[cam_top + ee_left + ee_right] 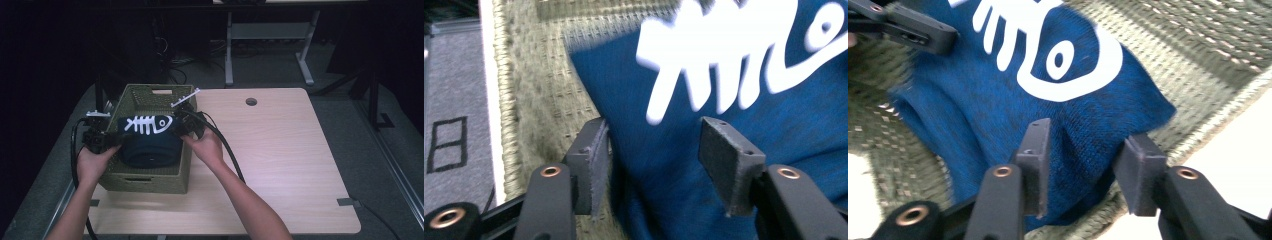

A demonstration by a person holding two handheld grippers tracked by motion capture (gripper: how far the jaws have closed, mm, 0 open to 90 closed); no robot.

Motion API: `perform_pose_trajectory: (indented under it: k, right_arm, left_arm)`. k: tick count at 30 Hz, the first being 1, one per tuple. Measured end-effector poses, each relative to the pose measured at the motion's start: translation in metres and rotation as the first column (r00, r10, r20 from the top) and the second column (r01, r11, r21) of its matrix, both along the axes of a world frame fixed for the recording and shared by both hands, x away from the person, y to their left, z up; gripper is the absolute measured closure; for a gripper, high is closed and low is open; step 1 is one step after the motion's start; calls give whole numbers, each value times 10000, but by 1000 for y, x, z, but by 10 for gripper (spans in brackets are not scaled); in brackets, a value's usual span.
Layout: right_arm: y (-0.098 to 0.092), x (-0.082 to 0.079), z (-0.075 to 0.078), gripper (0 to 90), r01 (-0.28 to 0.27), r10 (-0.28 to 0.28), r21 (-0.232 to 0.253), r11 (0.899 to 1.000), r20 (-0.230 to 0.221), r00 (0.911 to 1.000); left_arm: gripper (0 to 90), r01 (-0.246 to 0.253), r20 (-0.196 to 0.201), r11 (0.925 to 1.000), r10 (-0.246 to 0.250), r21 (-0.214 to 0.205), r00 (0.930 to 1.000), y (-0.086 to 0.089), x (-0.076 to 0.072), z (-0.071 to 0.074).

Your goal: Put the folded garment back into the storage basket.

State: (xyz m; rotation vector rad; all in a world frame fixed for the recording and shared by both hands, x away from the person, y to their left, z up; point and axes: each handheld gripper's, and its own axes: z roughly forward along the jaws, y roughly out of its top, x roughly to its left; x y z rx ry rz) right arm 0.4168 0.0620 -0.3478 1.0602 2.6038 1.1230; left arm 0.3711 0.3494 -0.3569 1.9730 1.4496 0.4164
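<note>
Two grippers flank a blue cloth (150,142) with a white fishbone print, which sits in the basket (132,97) at the table's (280,165) left. From the high view, the left gripper (112,140) is at the cloth's left end and the right gripper (181,129) at its right end, so the cloth's long axis runs from one hand to the other, and both are equally near.

Along the left gripper (654,150), the jaws stand spread. Cloth (704,150) lies between them but the pads do not press it; the basket wall (539,100) is to their left.

Along the right gripper (1088,155), the jaws are likewise apart, straddling a fold at the cloth's (998,115) corner without pinching it. The basket rim (1208,110) runs just behind, and the left gripper's jaw tip shows at upper left.

Judging by this, the cloth rests loose in the basket; lifting it again would mean closing straight ahead on each end.
</note>
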Motion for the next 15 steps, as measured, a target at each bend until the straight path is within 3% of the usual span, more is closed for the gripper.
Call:
perform_pose_trajectory:
  k: [2,4,8,15]
  right_arm:
    - [0,-1,0,529,96,-94,-121,9999,150,9998]
    - [-2,-3,5,500,336,-322,-238,9992,577,9978]
    - [-8,-2,11,502,201,-203,32,9998,474,9987]
    - [-26,0,17,500,46,-41,1059,9944,-43,10000]
  left_arm:
    - [508,-7,62,10000,7,-11,10000,1,0,1]
    - [504,-33,193,10000,34,-78,9998,2,-1,3]
    - [503,-12,348,9998,19,-198,9994,1,-3,5]
    - [504,261,692,9983,-224,-522,9974,-4,-9,10]
